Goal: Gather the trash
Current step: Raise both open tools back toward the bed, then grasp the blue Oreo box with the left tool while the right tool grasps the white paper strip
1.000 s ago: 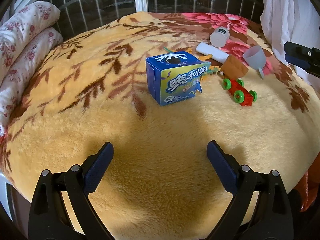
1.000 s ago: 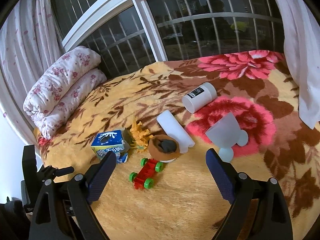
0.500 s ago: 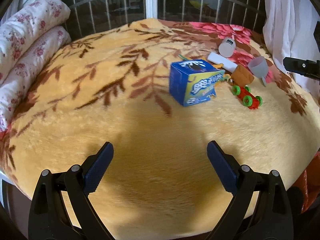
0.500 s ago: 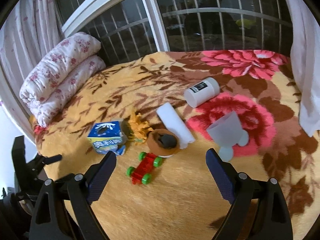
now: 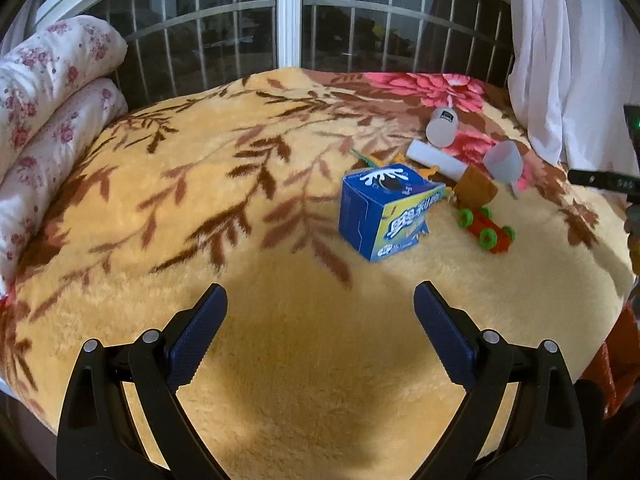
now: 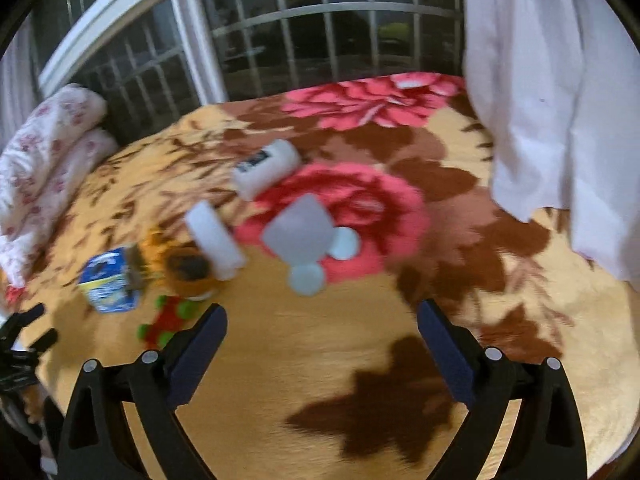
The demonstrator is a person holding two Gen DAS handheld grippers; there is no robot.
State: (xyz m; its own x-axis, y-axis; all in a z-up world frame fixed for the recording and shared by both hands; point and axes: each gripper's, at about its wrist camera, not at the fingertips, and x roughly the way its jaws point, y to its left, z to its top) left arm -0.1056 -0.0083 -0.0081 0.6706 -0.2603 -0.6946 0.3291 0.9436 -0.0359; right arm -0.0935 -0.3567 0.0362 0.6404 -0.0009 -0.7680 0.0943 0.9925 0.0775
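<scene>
A blue cookie box [image 5: 382, 213] [image 6: 108, 280] stands on the yellow floral blanket [image 5: 168, 208]. Beyond it lie a white roll [image 5: 435, 159] [image 6: 215, 237], a white cylinder bottle [image 5: 441, 127] [image 6: 266, 169], a frosted plastic cup [image 5: 505, 161] [image 6: 302, 232], a brown round item [image 5: 476, 188] [image 6: 190, 269] and a red toy car with green wheels [image 5: 487, 229] [image 6: 167, 317]. My left gripper [image 5: 320, 320] is open over bare blanket, short of the box. My right gripper [image 6: 322, 328] is open too, nearer than the cup. Its view is blurred.
Folded floral bedding [image 5: 48, 92] lies along the left edge. A barred window [image 5: 288, 20] runs behind the bed, and a white curtain [image 5: 568, 60] [image 6: 552, 92] hangs over the right side. An orange-yellow scrap [image 5: 400, 158] pokes out behind the box. The bed edge is just below both grippers.
The left gripper has pulled back and turned left, so the box sits farther and to the right. The right gripper has swung right and is moving, blurring its view.
</scene>
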